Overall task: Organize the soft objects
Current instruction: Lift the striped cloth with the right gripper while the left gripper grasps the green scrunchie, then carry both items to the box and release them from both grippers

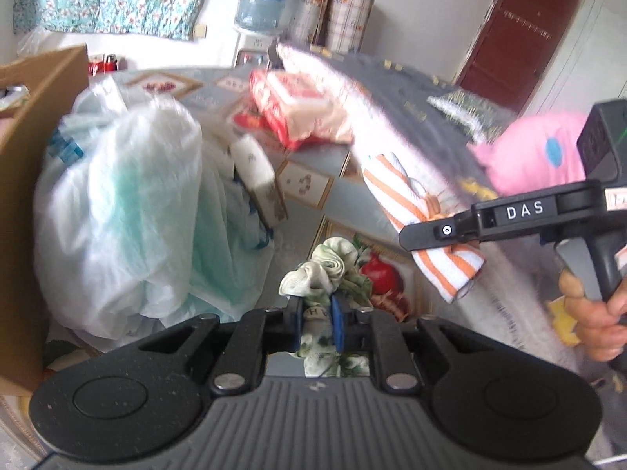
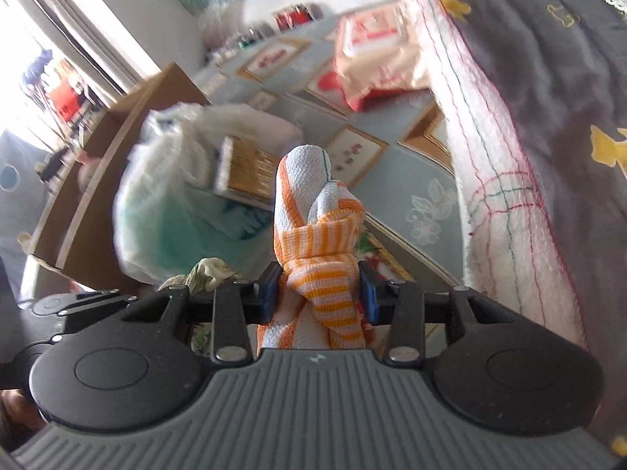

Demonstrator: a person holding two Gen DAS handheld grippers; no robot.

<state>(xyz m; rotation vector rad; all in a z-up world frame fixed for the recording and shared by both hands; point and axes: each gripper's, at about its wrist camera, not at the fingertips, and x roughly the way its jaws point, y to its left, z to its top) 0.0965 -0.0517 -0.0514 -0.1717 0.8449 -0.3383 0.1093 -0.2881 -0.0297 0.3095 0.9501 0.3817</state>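
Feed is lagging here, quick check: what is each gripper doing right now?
Left gripper: jaws shut on the green floral cloth.
Right gripper: jaws shut on the orange striped cloth.

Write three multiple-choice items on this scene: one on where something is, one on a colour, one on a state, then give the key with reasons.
1. Where is the cardboard box in the left wrist view?
A. at the left edge, behind the white plastic bag
B. on the grey blanket
C. between the right gripper's fingers

2. What colour are the stripes on the cloth in the right gripper?
A. blue and black
B. orange and white
C. green and red

3. What state is the left gripper in?
A. open and empty
B. shut on the floral fabric
C. shut on the pink plush toy

Key: A, the box's brown wall stands at the left behind the bag; B, orange and white bands show in both views; B, the blue fingers pinch the green-and-white fabric.
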